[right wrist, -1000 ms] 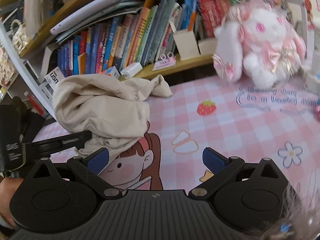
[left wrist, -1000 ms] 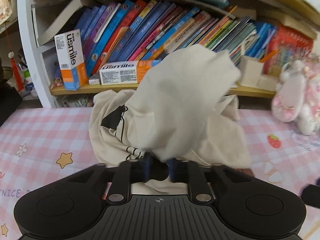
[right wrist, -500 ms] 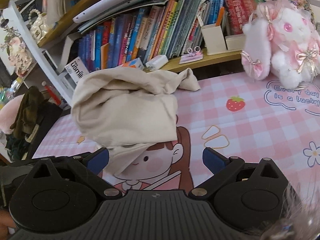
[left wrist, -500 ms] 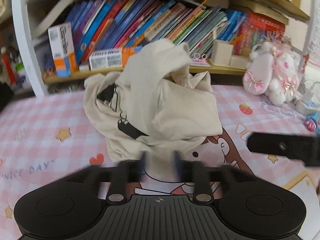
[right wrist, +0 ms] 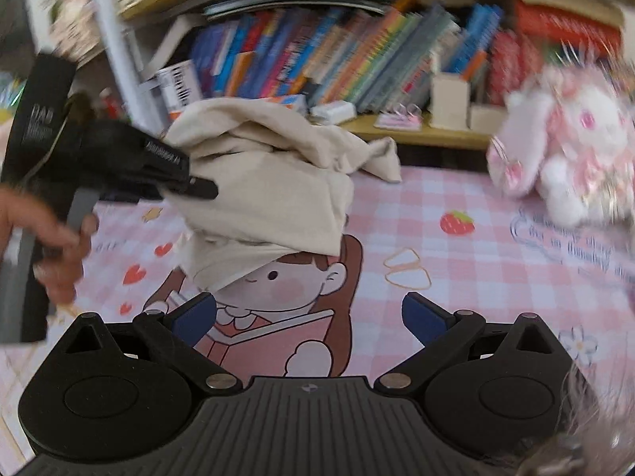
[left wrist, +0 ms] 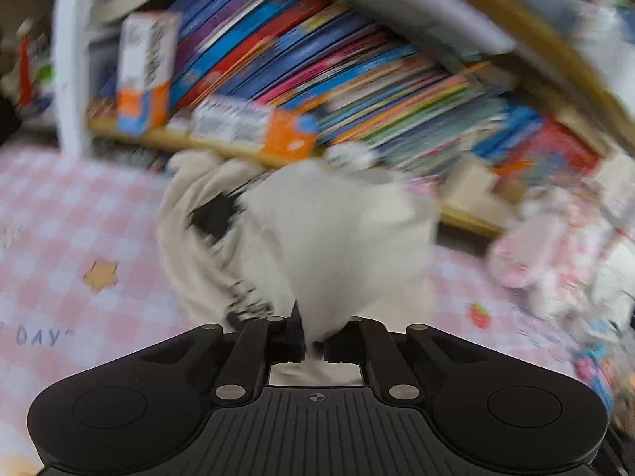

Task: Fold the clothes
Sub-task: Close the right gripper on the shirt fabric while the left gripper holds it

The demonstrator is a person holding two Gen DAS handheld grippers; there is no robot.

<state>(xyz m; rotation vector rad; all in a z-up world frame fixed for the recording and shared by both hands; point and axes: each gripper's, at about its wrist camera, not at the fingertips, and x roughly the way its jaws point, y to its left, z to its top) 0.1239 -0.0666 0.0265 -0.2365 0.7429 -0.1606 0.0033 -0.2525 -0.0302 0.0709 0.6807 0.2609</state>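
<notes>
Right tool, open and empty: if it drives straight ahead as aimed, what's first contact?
Probably the cream garment bunched just ahead of the right tool, with the printed mat below. Depth is hard to judge.

Matte black left gripper (left wrist: 315,343), all of it: broad ribbed deck with a small crosshair mark at centre, two round raised discs at the outer corners, silver rivets at the linkage pivots, short black fingers (left wrist: 291,337). Same build on the right gripper (right wrist: 307,319): ribbed black deck, crosshair mark, twin discs, triangular cut-outs near the arms, silver pivot pins, blue pads (right wrist: 426,317) on the fingertips. From the right wrist view, side-on look at the left unit: black housing with small white lettering too blurred to read, grey handle below, bare hand (right wrist: 55,246) around it, no sleeve in sight.
</notes>
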